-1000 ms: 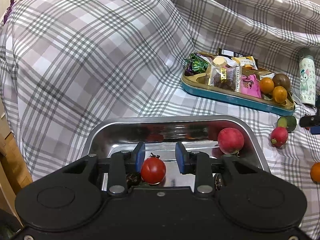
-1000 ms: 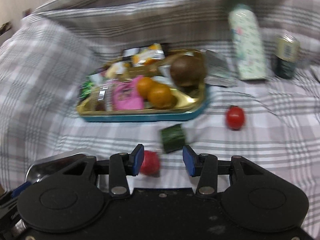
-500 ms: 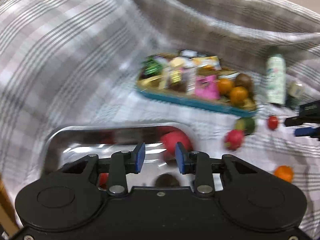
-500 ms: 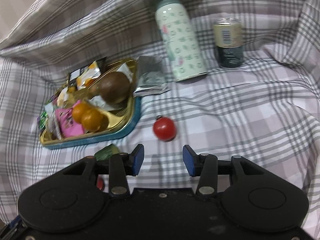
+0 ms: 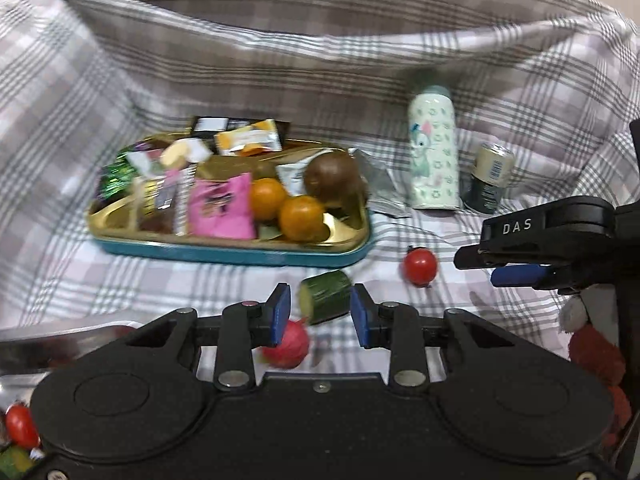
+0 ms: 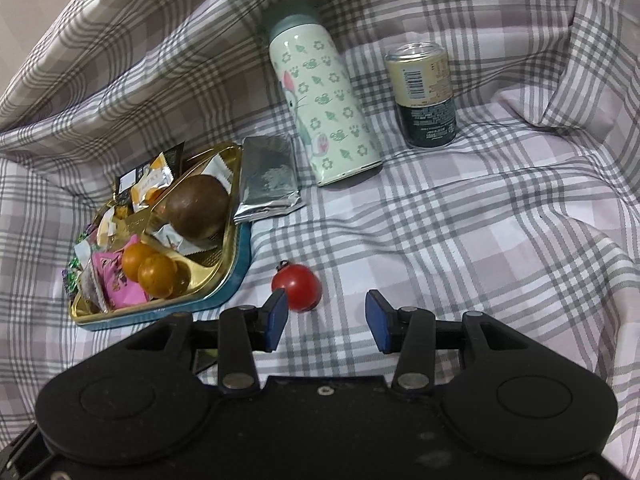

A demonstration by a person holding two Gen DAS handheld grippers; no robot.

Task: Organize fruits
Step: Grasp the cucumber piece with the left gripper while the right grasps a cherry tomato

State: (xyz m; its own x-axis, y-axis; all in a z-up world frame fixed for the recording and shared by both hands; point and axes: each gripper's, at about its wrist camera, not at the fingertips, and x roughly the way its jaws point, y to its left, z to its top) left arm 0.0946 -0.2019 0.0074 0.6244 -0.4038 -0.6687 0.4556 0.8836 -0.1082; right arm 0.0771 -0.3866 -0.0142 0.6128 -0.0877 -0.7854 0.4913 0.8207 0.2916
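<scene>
Swinging away from the steel tray [image 5: 60, 336], my left claw [image 5: 320, 312] came up in front of the snack tray [image 5: 224, 254], pads apart and empty, with the cucumber piece [image 5: 326, 302] framed between them, untouched. Right claw [image 6: 326, 316] was likewise unclenched, cherry tomato [image 6: 297, 287] just ahead, off the snack tray's front right corner. Both lay loose; two pickups pending
</scene>
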